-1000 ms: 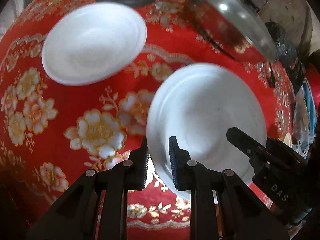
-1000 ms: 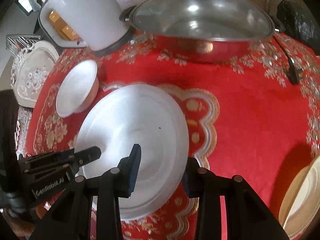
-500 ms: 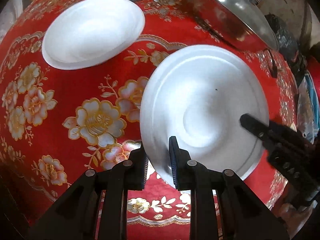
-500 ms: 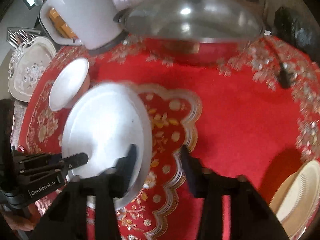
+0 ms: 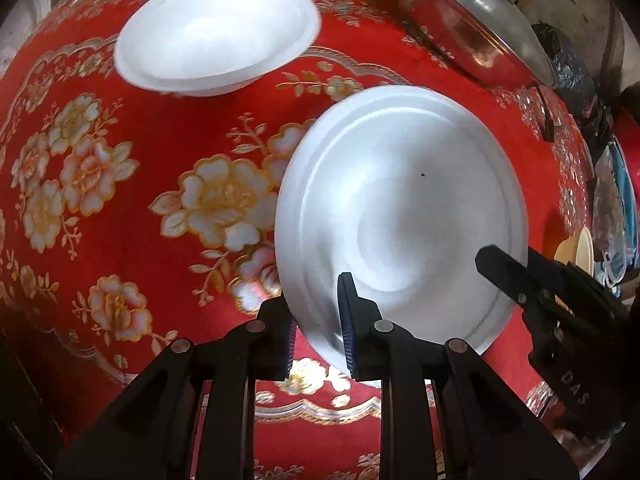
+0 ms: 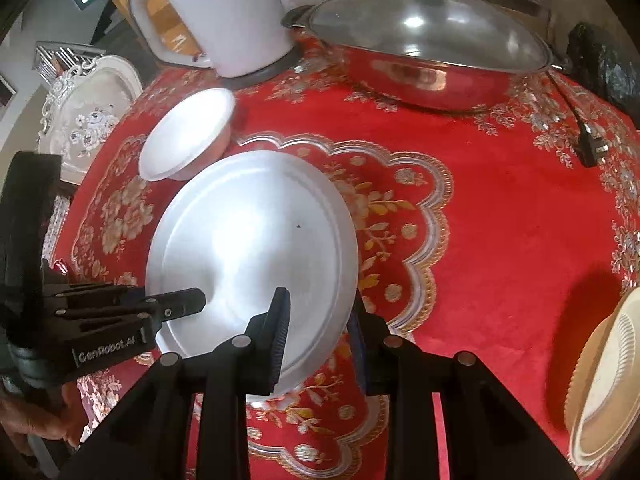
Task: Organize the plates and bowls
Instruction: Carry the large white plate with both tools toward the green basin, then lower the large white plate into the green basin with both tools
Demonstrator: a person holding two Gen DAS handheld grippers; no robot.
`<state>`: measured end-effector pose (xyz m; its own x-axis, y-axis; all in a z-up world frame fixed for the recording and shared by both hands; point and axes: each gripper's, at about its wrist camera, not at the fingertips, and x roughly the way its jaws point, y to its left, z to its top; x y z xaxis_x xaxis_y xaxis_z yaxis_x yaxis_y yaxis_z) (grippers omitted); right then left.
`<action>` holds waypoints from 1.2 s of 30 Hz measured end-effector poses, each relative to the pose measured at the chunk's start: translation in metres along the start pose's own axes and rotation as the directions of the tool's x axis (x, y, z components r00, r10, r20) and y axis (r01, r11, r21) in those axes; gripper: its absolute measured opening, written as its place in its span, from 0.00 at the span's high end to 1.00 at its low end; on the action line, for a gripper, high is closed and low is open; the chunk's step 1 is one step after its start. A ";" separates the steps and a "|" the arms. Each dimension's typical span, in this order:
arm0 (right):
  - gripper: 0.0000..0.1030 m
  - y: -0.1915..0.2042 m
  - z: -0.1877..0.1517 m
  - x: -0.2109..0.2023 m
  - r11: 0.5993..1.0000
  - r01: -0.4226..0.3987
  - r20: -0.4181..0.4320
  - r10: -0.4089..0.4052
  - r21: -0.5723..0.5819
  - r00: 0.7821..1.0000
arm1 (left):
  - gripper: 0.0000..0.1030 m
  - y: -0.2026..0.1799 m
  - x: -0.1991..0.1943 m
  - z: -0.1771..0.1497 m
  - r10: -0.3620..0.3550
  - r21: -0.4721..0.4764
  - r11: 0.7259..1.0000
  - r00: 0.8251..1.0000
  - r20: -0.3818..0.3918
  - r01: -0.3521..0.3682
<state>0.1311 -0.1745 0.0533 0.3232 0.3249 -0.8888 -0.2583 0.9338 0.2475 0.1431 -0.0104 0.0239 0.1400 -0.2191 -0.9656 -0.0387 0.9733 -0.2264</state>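
Left gripper (image 5: 316,340) pinches near rim of white plate (image 5: 400,208), lower centre of left view. Right gripper (image 6: 318,344) jaws just closing, now clamped on same plate's opposite rim, lower centre of right view. Plate tilted over red table (image 6: 500,220). Risk: two thin edge grips, uneven pull twists plate loose, drops it. White bowl (image 5: 216,32) upper left, just beyond; plate swing could knock it. Steel wok (image 6: 428,52) far top, clear.

On the tablecloth (image 6: 500,240) the bowl (image 6: 188,136) lies behind the plate (image 6: 248,240), before the kettle (image 6: 224,12) and lidded wok (image 6: 424,48).
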 end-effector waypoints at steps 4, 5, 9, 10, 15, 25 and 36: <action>0.73 0.016 -0.006 -0.003 1.000 -0.001 0.011 0.002 -0.027 1.000 | 0.82 0.011 -0.011 -0.006 0.002 -0.008 1.000 1.000 0.012 -0.002; 0.73 0.019 -0.007 -0.005 1.000 -0.010 0.011 0.010 -0.025 1.000 | 0.82 0.015 -0.015 -0.008 0.002 -0.009 1.000 1.000 0.015 -0.002; 0.73 0.033 -0.010 -0.008 0.999 -0.027 0.020 0.028 -0.034 0.999 | 0.82 0.031 -0.029 -0.016 0.014 -0.014 1.000 0.999 0.039 -0.013; 0.73 0.037 -0.011 -0.009 0.999 -0.030 0.024 0.031 -0.038 0.999 | 0.82 0.034 -0.031 -0.018 0.014 -0.019 1.000 0.999 0.043 -0.013; 0.71 0.070 -0.016 -0.014 0.994 -0.028 0.043 0.033 -0.103 0.999 | 0.82 0.057 -0.052 -0.032 0.019 -0.056 0.998 0.997 0.071 -0.015; 0.70 0.148 -0.018 -0.024 0.966 -0.073 0.071 0.093 -0.248 0.993 | 0.82 0.125 -0.108 -0.064 0.058 -0.158 0.987 0.985 0.165 -0.032; 0.70 0.239 -0.021 -0.024 0.907 -0.152 0.058 0.189 -0.393 0.980 | 0.82 0.204 -0.160 -0.110 0.093 -0.297 0.955 0.969 0.230 -0.021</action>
<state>0.0425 0.0376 0.1258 0.3204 0.5039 -0.8022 -0.6413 0.7386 0.2078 0.0041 0.2159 0.1182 0.3598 -0.1060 -0.9270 -0.3336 0.9132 -0.2339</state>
